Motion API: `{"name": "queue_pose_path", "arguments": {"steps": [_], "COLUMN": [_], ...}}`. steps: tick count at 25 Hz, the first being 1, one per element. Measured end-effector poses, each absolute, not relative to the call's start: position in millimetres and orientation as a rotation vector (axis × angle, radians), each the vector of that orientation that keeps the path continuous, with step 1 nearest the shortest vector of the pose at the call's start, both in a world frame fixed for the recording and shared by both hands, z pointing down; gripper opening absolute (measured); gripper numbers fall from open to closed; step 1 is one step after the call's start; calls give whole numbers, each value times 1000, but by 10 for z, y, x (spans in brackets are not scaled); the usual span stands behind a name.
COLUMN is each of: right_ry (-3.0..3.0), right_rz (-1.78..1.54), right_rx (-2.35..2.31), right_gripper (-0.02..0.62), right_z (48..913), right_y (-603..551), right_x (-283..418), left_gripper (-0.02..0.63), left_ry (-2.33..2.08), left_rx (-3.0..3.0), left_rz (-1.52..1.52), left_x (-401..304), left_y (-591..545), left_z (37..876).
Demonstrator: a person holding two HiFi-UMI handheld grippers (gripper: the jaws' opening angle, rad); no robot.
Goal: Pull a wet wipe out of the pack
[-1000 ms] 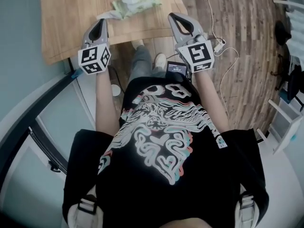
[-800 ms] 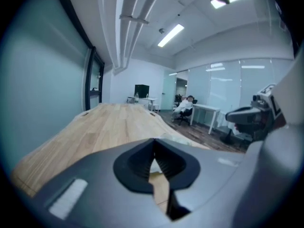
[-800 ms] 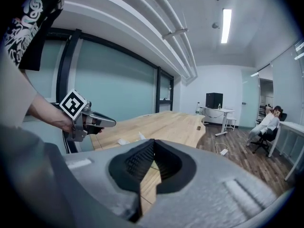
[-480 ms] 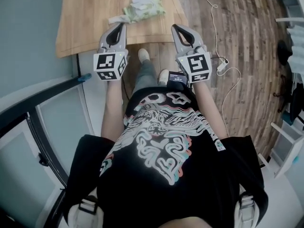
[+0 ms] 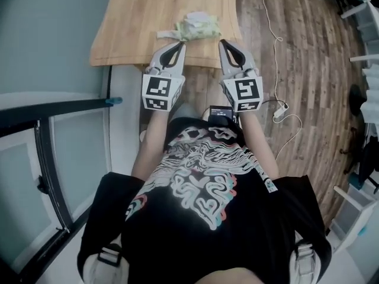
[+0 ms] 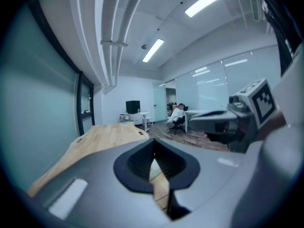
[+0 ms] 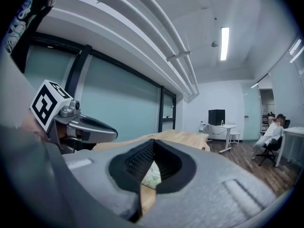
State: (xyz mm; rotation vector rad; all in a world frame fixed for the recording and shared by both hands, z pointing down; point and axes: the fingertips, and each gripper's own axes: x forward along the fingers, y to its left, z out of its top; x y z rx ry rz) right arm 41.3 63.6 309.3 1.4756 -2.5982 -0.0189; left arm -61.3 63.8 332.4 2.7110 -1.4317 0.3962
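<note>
Both my grippers have come up and moved in since a moment ago, and the left one has swung closer to the right one. My left gripper and my right gripper now point at the near edge of the table. Both have their jaws pressed tight together with nothing in them. The pack lies on the table just past the tips, a bit nearer the right one. A white bit sits on top of it, and a white strip sticks out at its left. I think closed jaws could only bump the pack and slide it away. A thin wet wipe could also slip out of a weak pinch, or the whole pack could lift up with it if nothing holds it down. I cannot see the pack's opening. I cannot tell if the white strip is still joined to the pack or lies loose. From my gripper views my own jaws block almost all of the pack.
</note>
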Motion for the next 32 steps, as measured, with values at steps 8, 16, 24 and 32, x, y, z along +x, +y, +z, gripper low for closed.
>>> {"name": "queue_pose_path", "arguments": {"steps": [8, 16, 24, 32], "right_ry": [-2593, -2586, -2576, -2579], "right_rz": [-46, -32, -19, -4], "right_rx": [1460, 1485, 1487, 1485], "right_gripper": [-2, -2, -2, -2], "right_z": [3074, 3075, 3122, 3174], "right_y": [520, 453, 464, 532], "right_x": [336, 367, 414, 481], "left_gripper": [-11, -11, -11, -11], "left_ry": [-1497, -1479, -1472, -1468], "left_rx": [2687, 2698, 2685, 2681], "left_rz": [345, 344, 353, 364], "left_x": [-799, -839, -817, -764], "left_y": [464, 461, 474, 530], "left_z": [3229, 3224, 3282, 3320]}}
